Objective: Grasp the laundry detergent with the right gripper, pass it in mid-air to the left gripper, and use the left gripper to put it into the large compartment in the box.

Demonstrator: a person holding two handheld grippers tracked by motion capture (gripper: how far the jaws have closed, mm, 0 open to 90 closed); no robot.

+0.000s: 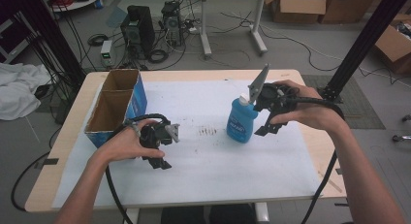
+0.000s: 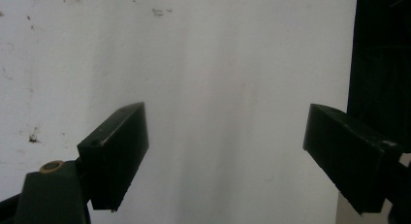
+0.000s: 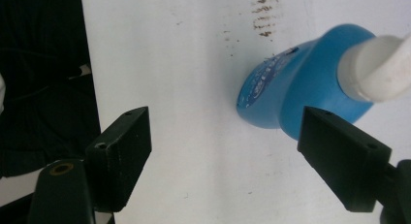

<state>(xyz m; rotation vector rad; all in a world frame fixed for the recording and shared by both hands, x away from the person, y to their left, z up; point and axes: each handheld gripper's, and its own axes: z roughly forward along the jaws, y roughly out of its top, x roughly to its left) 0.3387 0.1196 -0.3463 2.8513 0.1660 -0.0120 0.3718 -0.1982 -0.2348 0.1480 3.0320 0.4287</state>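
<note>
- Counter (image 1: pixel 203 185): a white sheet covers most of the top. A patch of brown marks (image 1: pixel 208 132) lies near the centre.
- Box (image 1: pixel 116 105): open cardboard box with a blue side, at 9 o'clock from the centre, close to the left edge of the counter.
- Bottle (image 1: pixel 241 121): blue, with a white cap, standing upright just past centre toward 3 o'clock, beside the brown marks. In the right gripper view it lies off the tool's line toward 2 o'clock, not between the jaws.
- Right tool (image 1: pixel 267 129): held just beside the bottle at its 3 o'clock; jaws wide apart, gripping nothing.
- Left tool (image 1: pixel 160 162): low over the sheet at 8 o'clock from centre; jaws wide apart, gripping nothing.
- Step in hand, as judged: taking hold of the bottle. Centre the body between the jaws before closing; grip the body, not the cap, to avoid tipping.
- Room: open sheet lies toward 6 o'clock of the bottle; the right edge of the counter is near the right forearm.
</note>
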